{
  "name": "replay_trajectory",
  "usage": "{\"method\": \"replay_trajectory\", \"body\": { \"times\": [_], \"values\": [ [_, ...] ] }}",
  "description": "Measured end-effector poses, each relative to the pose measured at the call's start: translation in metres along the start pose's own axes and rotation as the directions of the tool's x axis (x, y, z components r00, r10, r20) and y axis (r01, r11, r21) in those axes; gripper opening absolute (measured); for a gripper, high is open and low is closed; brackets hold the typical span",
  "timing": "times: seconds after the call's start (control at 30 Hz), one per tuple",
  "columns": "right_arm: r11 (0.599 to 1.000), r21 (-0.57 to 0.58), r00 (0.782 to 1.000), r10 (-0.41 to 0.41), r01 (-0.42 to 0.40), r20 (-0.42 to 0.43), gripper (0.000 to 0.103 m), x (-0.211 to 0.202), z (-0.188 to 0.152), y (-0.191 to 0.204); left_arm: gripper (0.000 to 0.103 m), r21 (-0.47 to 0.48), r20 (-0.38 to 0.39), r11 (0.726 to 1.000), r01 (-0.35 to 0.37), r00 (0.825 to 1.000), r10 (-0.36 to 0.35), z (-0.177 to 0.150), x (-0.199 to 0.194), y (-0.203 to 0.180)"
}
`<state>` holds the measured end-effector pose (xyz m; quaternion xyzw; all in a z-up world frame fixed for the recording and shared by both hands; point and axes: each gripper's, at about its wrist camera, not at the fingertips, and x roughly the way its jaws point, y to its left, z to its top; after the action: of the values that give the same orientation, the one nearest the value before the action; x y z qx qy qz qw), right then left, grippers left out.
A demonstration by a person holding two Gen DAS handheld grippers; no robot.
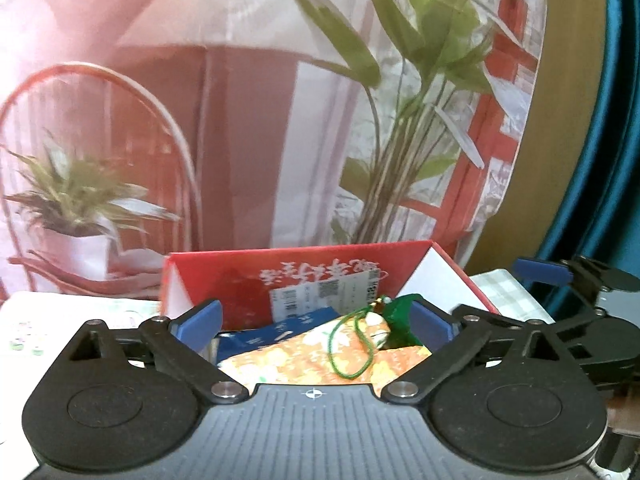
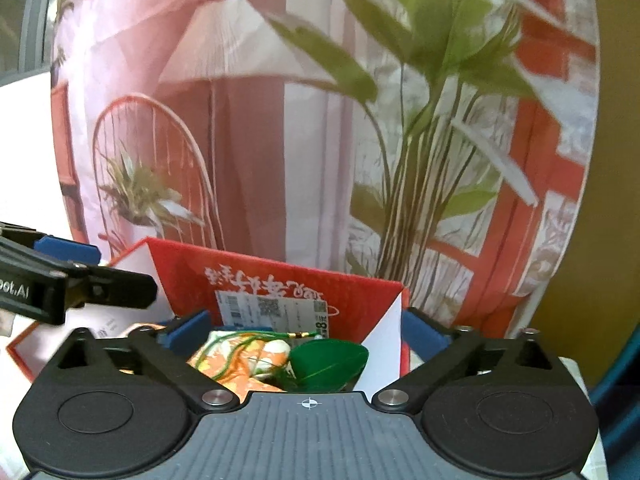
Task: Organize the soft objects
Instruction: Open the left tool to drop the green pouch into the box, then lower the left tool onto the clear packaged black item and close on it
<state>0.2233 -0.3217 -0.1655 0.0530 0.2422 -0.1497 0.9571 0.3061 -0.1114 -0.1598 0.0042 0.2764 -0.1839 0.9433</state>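
Observation:
An open red box (image 1: pixel 304 272) stands just ahead and holds soft pouches: an orange floral pouch (image 1: pixel 304 360) with a green cord, a green leaf-shaped pouch (image 1: pixel 400 312) and a blue pouch (image 1: pixel 276 330). My left gripper (image 1: pixel 316 320) is open, its blue pads wide apart above the pouches. In the right wrist view the same red box (image 2: pixel 280 280), orange pouch (image 2: pixel 236 360) and green pouch (image 2: pixel 328 362) lie between the open fingers of my right gripper (image 2: pixel 308 332). Neither gripper holds anything.
A printed backdrop (image 1: pixel 240 100) of plants, a chair and a red window frame stands behind the box. The other gripper shows at the right edge (image 1: pixel 580 280) and the left edge (image 2: pixel 60 280). A checked cloth (image 1: pixel 504 292) covers the table.

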Motion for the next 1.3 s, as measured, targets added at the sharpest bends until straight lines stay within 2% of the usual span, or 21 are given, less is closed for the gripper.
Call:
{"method": "replay_trajectory", "body": {
  "times": [0.33,0.47,0.57,0.73,0.87,1.03,1.3],
  "values": [
    [0.991,0.131,0.996,-0.002,-0.010,0.090,0.103,-0.068,-0.007,0.004,0.103,0.017,0.027,0.994,-0.107,0.994,0.107,-0.018,-0.069,-0.004],
    [0.989,0.150,0.993,-0.027,0.010,0.111,0.103,-0.092,-0.018,0.012,0.103,0.027,0.047,0.991,-0.134,0.990,0.132,-0.037,-0.098,-0.005],
    [0.986,0.167,0.993,-0.002,-0.019,0.120,0.103,-0.109,-0.030,0.016,0.103,0.037,0.046,0.984,-0.175,0.984,0.173,-0.055,-0.117,-0.007],
    [0.977,0.204,0.994,0.045,-0.064,0.094,0.103,-0.127,-0.056,0.026,0.103,0.002,0.015,0.985,-0.172,0.985,0.172,-0.088,-0.140,-0.005],
    [0.976,0.202,0.996,0.066,-0.077,0.060,0.103,-0.137,-0.083,0.037,0.103,0.026,0.002,0.980,-0.196,0.981,0.196,-0.114,-0.153,-0.008],
    [0.975,0.202,0.996,0.088,-0.090,0.020,0.103,-0.149,-0.117,0.049,0.103,0.045,-0.028,0.980,-0.192,0.981,0.193,-0.142,-0.165,-0.012],
    [0.986,0.154,0.994,0.074,-0.061,-0.077,0.102,-0.159,-0.165,0.071,0.103,0.016,-0.140,0.987,-0.159,0.977,0.160,-0.182,-0.159,-0.012]
  ]
}}
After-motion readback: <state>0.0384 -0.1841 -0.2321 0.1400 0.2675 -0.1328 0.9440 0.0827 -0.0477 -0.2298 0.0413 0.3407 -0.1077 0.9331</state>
